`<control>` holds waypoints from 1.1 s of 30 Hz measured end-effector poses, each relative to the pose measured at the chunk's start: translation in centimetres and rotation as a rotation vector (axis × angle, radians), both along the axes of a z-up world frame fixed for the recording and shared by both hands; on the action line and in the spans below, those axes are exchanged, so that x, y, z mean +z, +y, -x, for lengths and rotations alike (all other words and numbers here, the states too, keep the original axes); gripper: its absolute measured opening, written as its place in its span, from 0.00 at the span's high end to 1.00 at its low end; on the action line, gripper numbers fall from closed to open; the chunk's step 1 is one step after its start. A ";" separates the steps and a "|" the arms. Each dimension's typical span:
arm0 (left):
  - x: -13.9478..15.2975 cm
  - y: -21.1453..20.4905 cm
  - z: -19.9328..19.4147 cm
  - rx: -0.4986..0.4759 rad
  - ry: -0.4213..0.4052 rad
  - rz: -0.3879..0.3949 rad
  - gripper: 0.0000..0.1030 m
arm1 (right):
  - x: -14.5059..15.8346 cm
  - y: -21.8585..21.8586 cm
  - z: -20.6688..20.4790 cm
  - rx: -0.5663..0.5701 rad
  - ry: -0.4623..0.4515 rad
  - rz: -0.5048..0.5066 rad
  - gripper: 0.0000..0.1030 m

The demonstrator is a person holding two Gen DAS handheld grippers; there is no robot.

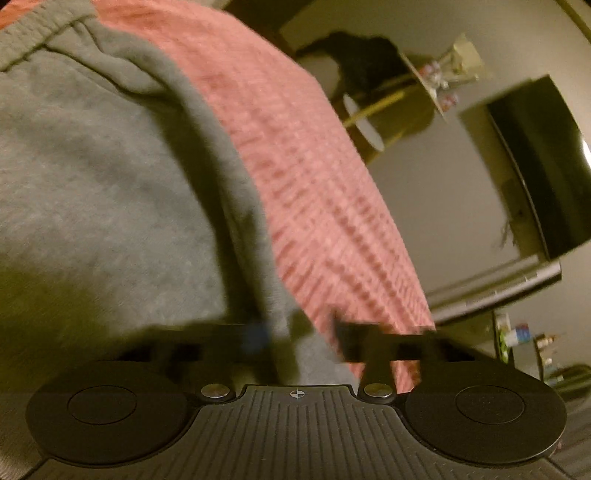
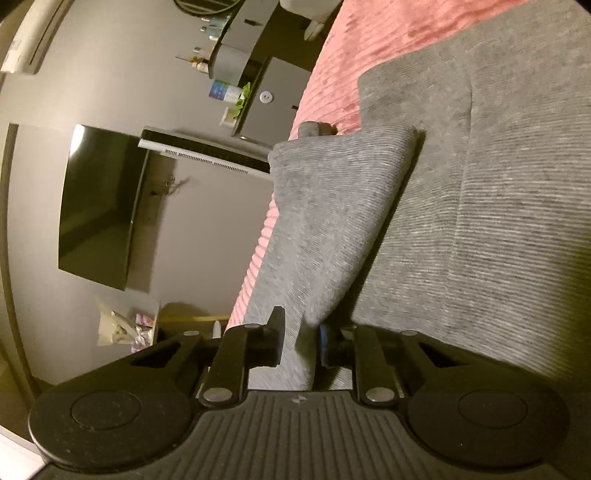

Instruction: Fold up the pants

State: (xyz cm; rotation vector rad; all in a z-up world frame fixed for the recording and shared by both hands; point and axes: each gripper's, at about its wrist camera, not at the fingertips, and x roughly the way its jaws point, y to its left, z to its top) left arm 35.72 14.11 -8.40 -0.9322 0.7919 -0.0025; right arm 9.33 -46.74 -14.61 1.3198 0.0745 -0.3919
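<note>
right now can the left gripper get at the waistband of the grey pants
Probably not at once: the left gripper looks shut on an edge fold of the grey pants, and the waistband lies far up the cloth.

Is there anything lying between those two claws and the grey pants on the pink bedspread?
Nothing visible. The grey pants lie on the pink bedspread with no other item on them. The right claw already has a raised fold of the fabric between its fingers, and the left claw is at the fabric's edge, though that view is blurred.
</note>
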 end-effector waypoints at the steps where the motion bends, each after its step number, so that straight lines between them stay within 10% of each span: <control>1: 0.4 0.1 0.4 -0.002 -0.012 0.006 0.92 | 0.3 -0.1 -0.4 0.010 0.012 0.004 0.84; 12: 9.4 3.0 15.9 -0.112 -0.315 0.005 0.93 | 9.7 0.2 7.9 0.101 0.048 0.328 0.95; 21: 2.9 5.3 29.5 -0.099 -0.026 -0.017 0.90 | 4.2 -0.7 15.7 0.123 0.311 0.309 0.92; 26: 3.3 7.7 28.4 0.049 -0.072 -0.200 0.14 | 1.8 -1.8 16.7 0.088 0.281 0.185 0.83; 31: 3.6 8.9 24.3 0.065 -0.038 -0.279 0.14 | 2.2 -1.6 15.4 0.090 0.283 0.204 0.73; 33: 3.2 9.2 22.8 0.094 0.027 -0.292 0.45 | 2.2 -1.8 14.9 0.081 0.286 0.194 0.75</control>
